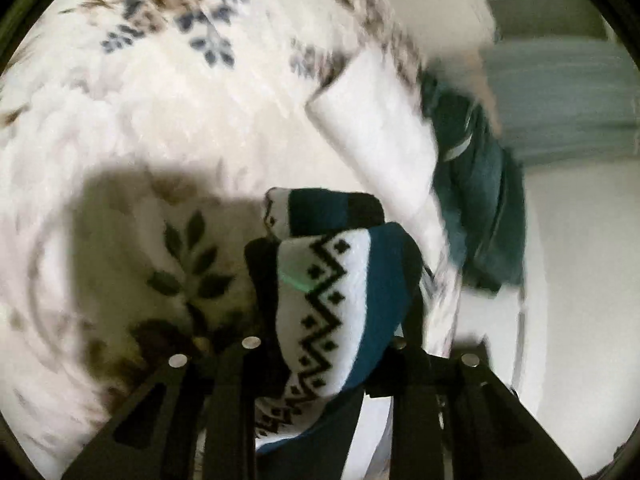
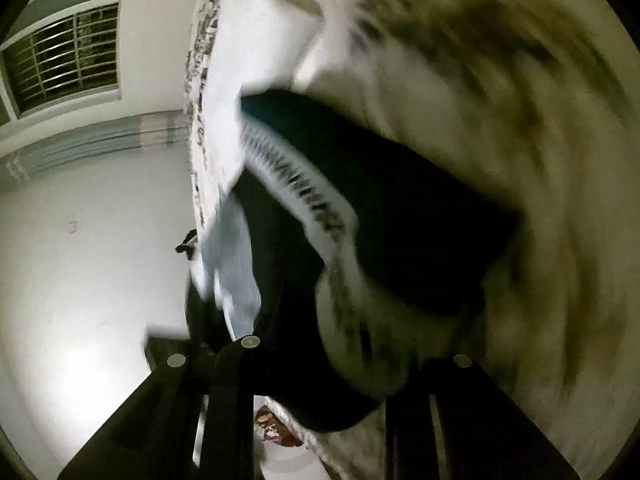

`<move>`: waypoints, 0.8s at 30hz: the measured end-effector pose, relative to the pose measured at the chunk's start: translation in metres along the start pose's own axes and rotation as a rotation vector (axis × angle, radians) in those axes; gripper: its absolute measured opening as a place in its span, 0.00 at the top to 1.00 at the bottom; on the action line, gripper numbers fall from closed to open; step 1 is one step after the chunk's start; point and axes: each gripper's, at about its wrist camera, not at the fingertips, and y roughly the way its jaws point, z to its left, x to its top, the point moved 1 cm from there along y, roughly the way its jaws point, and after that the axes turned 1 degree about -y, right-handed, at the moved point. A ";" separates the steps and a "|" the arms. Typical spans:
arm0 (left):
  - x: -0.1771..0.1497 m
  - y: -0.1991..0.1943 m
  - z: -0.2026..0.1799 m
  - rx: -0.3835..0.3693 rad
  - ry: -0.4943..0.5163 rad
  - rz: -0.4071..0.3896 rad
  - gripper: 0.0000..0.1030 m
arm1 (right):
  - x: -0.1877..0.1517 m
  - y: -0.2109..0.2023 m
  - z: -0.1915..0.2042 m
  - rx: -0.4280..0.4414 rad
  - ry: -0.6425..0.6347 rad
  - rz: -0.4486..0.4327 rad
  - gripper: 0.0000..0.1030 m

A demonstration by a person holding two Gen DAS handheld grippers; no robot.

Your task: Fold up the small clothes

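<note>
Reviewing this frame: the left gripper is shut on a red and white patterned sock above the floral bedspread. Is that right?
Not quite: the colour is wrong. In the left wrist view the left gripper is shut on a sock that is teal and white with a black zigzag pattern, not red. It does hang above the floral bedspread.

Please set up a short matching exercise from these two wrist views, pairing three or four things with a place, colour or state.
Things:
1. patterned sock
2. bedspread
3. dark green cloth
4. window

Descriptions:
A. hangs at the bed's edge, right of the left wrist view
B. barred, upper left of the right wrist view
C. white with a black zigzag, between the left gripper's fingers
D. white with a leaf print

Pairs: 1-C, 2-D, 3-A, 4-B
</note>
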 end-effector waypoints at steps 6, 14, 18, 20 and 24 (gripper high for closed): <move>-0.006 0.028 0.022 0.192 0.087 0.130 0.33 | -0.038 0.013 -0.047 -0.136 0.116 0.059 0.64; -0.072 -0.064 0.049 0.346 0.041 -0.090 0.29 | -0.034 -0.069 -0.056 -0.294 0.052 0.110 0.39; -0.126 -0.071 0.100 0.516 0.023 -0.091 0.29 | -0.024 -0.097 -0.047 -0.353 -0.033 0.097 0.39; -0.141 -0.067 0.117 0.511 0.031 -0.109 0.29 | -0.003 -0.104 -0.038 -0.377 -0.082 0.062 0.39; -0.142 -0.056 0.119 0.473 0.040 -0.133 0.03 | 0.040 -0.093 -0.004 -0.398 -0.177 -0.019 0.39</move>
